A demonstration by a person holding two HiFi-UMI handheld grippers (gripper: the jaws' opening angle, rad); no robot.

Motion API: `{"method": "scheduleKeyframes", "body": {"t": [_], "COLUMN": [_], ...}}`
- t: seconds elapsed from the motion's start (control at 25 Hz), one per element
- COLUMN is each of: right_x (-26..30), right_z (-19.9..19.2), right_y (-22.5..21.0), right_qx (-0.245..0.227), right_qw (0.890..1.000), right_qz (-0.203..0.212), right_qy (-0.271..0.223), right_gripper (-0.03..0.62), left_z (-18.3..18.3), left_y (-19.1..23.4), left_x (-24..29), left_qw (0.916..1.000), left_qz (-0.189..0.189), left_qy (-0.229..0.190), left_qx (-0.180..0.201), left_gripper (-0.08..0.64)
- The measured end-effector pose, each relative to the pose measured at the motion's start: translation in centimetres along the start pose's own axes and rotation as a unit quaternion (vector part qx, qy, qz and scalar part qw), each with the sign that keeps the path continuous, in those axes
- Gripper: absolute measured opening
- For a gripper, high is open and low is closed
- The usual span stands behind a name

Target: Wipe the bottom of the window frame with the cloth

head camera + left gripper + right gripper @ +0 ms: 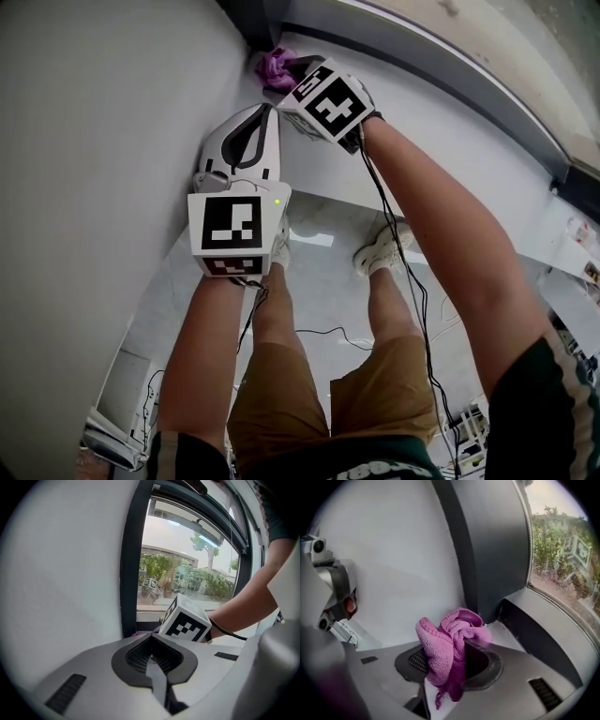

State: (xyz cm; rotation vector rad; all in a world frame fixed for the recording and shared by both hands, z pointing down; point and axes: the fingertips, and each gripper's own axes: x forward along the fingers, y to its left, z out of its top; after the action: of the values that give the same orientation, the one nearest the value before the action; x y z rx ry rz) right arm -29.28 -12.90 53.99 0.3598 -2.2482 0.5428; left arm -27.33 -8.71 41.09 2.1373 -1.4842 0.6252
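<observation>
A bunched pink cloth (450, 644) sits clamped between my right gripper's (452, 660) jaws. In the head view the cloth (276, 67) is pressed into the far left corner of the window frame's bottom ledge (441, 141), just beyond the right gripper (302, 77). The dark frame upright (464, 555) rises right behind the cloth. My left gripper (248, 141) hangs lower, beside the white wall, jaws closed together with nothing between them. In the left gripper view its jaws (152, 660) point at the right gripper's marker cube (185, 620).
A white wall (94, 187) stands close on the left. The dark window frame (129, 564) and glass run along the far side. Cables (412, 281) trail down from the right gripper past the person's legs to the tiled floor (328, 300).
</observation>
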Motion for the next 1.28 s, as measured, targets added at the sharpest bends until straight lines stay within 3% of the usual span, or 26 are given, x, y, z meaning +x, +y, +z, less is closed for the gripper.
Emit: {"method": "scheduleKeyframes", "body": {"t": [0.48,0.84,1.0,1.28], "right_x": [0.0,-0.5,-0.8,-1.0], "right_z": [-1.9,-4.0,-4.8,-6.3], "right_y": [4.6,9.0,10.5,13.3], "right_qx": [-0.014,0.008,0.015,0.038], "right_qw": [0.998,0.996,0.997,0.995], "right_qz": [0.053,0.083,0.080,0.097], "right_qy": [0.000,-0.002,-0.007,-0.004], "right_gripper": [0.167,0.167,0.167,0.167], "left_z": [-2.9,-4.7,-5.1,-6.2], "left_y": [0.1,-0.9,-1.5,-1.1], "left_x": [-2.3,-4.5,-5.2,-6.1], "left_qw": [0.9999,0.9994,0.9996,0.9998], "left_qz": [0.007,-0.009,-0.014,-0.005], "left_qy": [0.014,0.023,0.023,0.019], "left_qx": [-0.004,0.023,0.004,0.008], "left_gripper": [0.006,0.006,0.006,0.006]}}
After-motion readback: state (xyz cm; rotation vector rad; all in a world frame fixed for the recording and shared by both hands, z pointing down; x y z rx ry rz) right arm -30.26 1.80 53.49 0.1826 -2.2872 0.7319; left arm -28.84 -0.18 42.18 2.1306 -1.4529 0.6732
